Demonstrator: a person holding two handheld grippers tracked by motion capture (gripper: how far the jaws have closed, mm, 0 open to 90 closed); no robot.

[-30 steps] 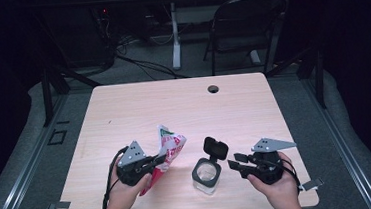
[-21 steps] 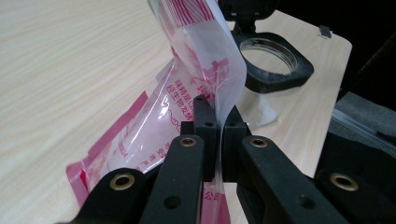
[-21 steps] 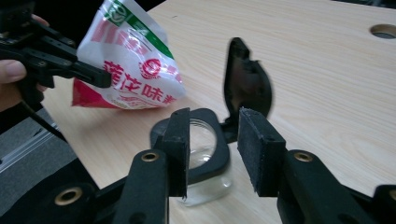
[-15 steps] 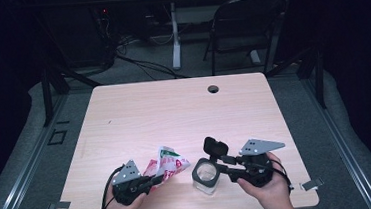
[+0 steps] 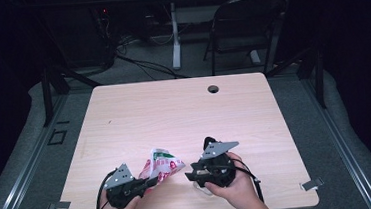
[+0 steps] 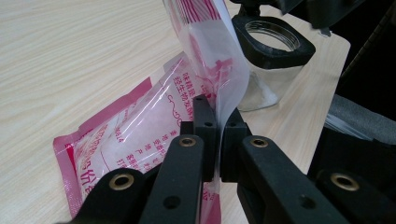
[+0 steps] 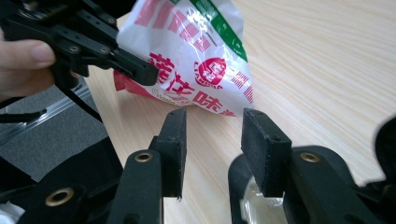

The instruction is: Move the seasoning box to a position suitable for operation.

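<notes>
Beyond the pinched snack bag (image 6: pixel 205 84), left gripper view's open black-rimmed jar (image 6: pixel 273 42).

The packet (image 5: pixel 161 165), a crinkled pink-and-white plastic pouch with red print and a green band, is lying partly on the table near its front edge and rising at one end, its edge sitting pinched between the jaws of the left gripper (image 6: pixel 217 135). The jar (image 6: pixel 273 44), clear with a black square-collared open mouth, is standing upright just beyond the packet, directly beneath the right gripper (image 7: pixel 212 140).
</notes>
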